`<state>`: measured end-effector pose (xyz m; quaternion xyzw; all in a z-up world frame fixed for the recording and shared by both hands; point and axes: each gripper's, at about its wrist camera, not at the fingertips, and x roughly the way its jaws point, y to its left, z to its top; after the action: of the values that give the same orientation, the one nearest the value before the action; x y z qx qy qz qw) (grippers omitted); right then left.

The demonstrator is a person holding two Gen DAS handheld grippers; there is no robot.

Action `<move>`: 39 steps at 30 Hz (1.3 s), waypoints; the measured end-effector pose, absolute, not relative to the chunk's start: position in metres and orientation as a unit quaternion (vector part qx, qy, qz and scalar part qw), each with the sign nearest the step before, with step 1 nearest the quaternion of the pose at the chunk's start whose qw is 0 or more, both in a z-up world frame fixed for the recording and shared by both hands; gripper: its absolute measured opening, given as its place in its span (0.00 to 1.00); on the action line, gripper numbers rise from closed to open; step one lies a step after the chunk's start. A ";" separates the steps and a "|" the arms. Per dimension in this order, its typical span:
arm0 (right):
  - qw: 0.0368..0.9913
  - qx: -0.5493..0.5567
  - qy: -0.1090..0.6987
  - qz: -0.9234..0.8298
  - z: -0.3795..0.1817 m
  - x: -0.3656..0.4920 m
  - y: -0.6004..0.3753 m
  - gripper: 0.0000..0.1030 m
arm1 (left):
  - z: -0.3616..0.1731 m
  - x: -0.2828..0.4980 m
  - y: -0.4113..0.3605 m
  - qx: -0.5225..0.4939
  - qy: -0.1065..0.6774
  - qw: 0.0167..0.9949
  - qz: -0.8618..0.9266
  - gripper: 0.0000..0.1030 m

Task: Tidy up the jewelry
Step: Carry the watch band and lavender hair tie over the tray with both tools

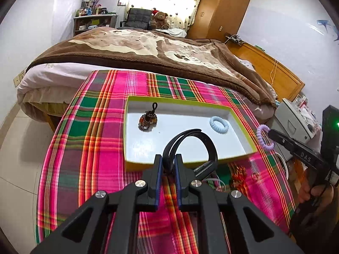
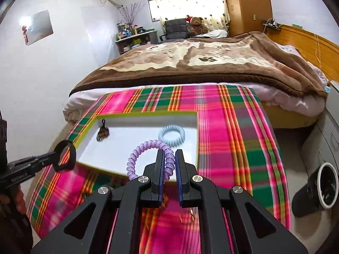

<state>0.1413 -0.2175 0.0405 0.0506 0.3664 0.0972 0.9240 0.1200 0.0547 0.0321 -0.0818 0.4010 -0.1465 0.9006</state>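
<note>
Two tongs, left (image 1: 168, 162) clamped on a black band (image 1: 190, 146), right (image 2: 169, 158) on a purple ring (image 2: 148, 154), with the tray (image 1: 188, 163) just ahead.

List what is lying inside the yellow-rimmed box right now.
Inside the box lie a light blue spiral hair tie and a dark beaded ornament with a black loop. The black band held in the left gripper covers part of the floor near the front wall.

Both grippers (image 1: 168, 163) (image 2: 169, 158) clamped, angled downward
</note>
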 end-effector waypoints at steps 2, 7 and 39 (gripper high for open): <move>0.922 0.048 0.371 0.098 0.039 0.153 -0.215 0.10 | 0.031 0.129 0.055 -0.087 0.403 0.899 -0.147 0.11; 0.917 0.039 0.385 0.102 0.032 0.187 -0.204 0.10 | 0.024 0.153 0.057 -0.094 0.409 0.897 -0.138 0.11; 0.871 -0.001 0.477 0.122 -0.030 0.279 -0.151 0.10 | -0.021 0.203 0.050 -0.094 0.466 0.871 -0.123 0.12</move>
<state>0.2790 -0.1508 -0.0295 -0.0014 0.4767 0.1221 0.8705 0.2033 0.0503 -0.0214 -0.0943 0.4655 -0.1230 0.8714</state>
